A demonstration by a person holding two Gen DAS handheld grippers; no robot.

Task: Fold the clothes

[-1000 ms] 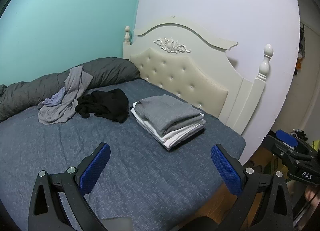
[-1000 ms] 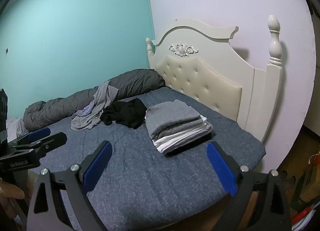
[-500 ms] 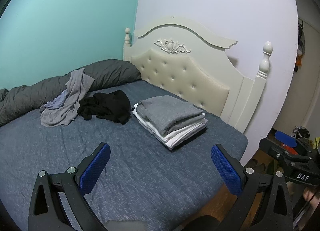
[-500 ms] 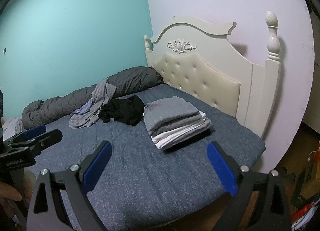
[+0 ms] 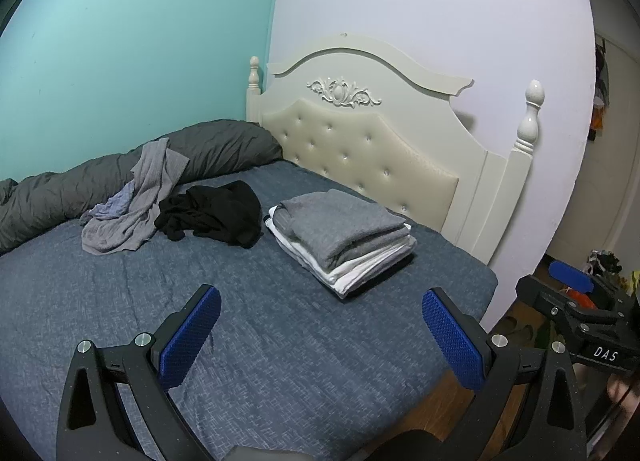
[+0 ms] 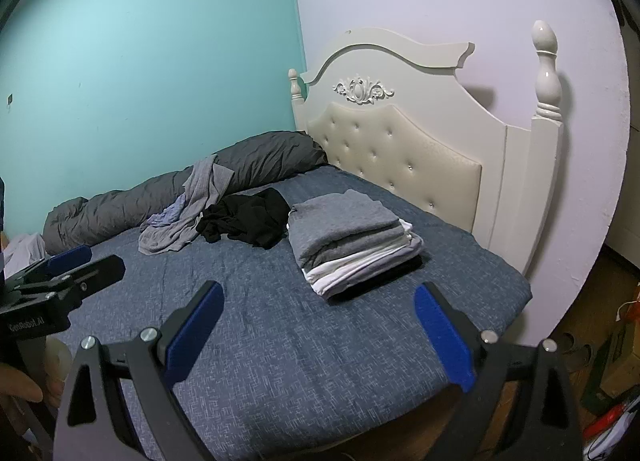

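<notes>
Left gripper (image 5: 320, 325) and right gripper (image 6: 316, 321) both hang wide apart and empty above the bed (image 5: 280, 341), while the crumpled black garment (image 5: 216, 217), soft, light and floppy, lies beside the folded stack (image 5: 344, 233), best pinched at 2 edge corners.

My right gripper (image 6: 316, 335) hangs wide open over the bed (image 6: 280, 341), holding nothing. Ahead of it, slightly right, sits a folded stack (image 6: 352, 241); ahead left lie a black garment (image 6: 248, 221) and a grey garment (image 6: 188, 213). My left gripper (image 6: 64, 273) is off to the left.
</notes>
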